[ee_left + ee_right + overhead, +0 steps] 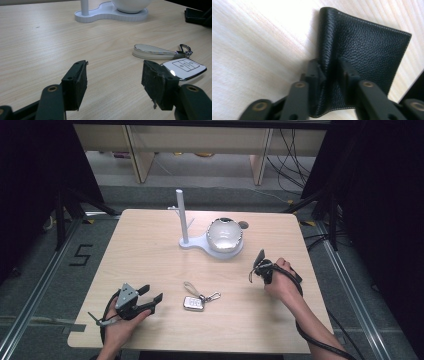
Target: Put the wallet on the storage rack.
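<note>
On pale wood table, right fingers clamping black wallet, left fingers spread, dark surroundings.

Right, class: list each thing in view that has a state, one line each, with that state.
left gripper: open, empty, beside the key fob
right gripper: shut on the black wallet
black wallet: pinched between the fingers, lifted edge-up
key fob: flat on the table, untouched
white bowl: seated on its stand
</note>
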{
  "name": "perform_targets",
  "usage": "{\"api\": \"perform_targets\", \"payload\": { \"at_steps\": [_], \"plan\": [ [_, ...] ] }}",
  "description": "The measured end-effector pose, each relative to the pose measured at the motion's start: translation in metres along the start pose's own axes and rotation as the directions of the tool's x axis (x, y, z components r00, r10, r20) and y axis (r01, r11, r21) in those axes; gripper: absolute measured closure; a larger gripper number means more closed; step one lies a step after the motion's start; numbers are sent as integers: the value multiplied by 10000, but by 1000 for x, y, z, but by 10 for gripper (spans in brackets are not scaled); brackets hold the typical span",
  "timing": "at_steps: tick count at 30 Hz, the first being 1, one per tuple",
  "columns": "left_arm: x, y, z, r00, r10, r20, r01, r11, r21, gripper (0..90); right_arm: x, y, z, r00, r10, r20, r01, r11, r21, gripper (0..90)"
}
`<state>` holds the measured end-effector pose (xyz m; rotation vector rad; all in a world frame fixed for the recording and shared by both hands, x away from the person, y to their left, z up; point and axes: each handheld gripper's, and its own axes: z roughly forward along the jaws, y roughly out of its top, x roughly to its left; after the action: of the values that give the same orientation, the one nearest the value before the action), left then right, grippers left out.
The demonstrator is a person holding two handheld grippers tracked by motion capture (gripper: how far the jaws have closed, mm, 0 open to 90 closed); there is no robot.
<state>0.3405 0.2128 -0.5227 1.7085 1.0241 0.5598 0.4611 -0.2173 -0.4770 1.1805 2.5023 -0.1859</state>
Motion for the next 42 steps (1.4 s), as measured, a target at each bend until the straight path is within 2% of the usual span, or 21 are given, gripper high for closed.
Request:
{"api": "perform_targets", "payload": {
  "at_steps": [2,3,7,13,14,15,18,20,21,23,24,28,29,30,31,33,42],
  "plan": [
    [0,0,0,10000,-3,-4,3,10000,2,366,-12,-3,-1,9974,-18,-718,1,9997,-237,770],
    [0,0,1,10000,-8,54,9,10000,-43,366,-14,-4,-2,9945,339,-993,-369,9989,-286,780],
    [1,0,1,10000,-32,8,32,10000,24,366,-27,-8,-8,9882,287,-1502,-364,9981,-488,792],
    [0,0,1,10000,-25,-3,25,10000,30,367,-40,-11,-27,9866,450,-1568,-573,9956,-748,802],
    [0,0,1,10000,-21,-3,21,10000,34,367,-50,-15,-39,9833,469,-1756,-653,9928,-1003,805],
    [0,0,1,10000,-25,4,25,10000,24,367,-50,-15,-39,9833,469,-1756,-653,9928,-1003,805],
    [0,0,1,10000,-28,13,28,10000,30,366,-63,-19,-54,9799,521,-1927,-766,9896,-1218,812],
    [0,0,1,10000,-1,12,1,10000,43,366,-65,-19,-57,9772,561,-2050,-838,9881,-1291,813],
    [0,0,1,10000,19,10,-19,10000,72,366,-70,-21,-62,9716,699,-2260,-1034,9848,-1398,816],
    [0,0,1,10000,-32,8,32,10000,68,365,-71,-21,-63,9698,744,-2323,-1086,9844,-1381,818],
    [0,0,1,10000,-75,-17,75,9999,90,365,-75,-22,-67,9707,627,-2319,-1012,9822,-1580,821],
    [1,0,1,10000,-56,-24,56,9999,117,364,-77,-22,-71,9682,555,-2439,-999,9797,-1738,823],
    [1,0,1,10000,-56,-24,56,9999,117,363,-77,-22,-73,9646,732,-2535,-1185,9786,-1683,823],
    [1,0,1,10000,-60,-15,60,9999,108,363,-78,-22,-74,9675,553,-2467,-1021,9781,-1811,824],
    [1,0,1,10000,-54,-14,54,9999,115,363,-77,-21,-76,9640,710,-2563,-1182,9777,-1738,824],
    [0,0,1,10000,-65,-6,65,9999,119,363,-77,-21,-78,9634,711,-2583,-1190,9773,-1750,824],
    [1,0,1,9999,-152,3,152,9997,174,363,-80,-16,-98,9599,536,-2750,-1221,9635,-2384,826]
  ]
}}
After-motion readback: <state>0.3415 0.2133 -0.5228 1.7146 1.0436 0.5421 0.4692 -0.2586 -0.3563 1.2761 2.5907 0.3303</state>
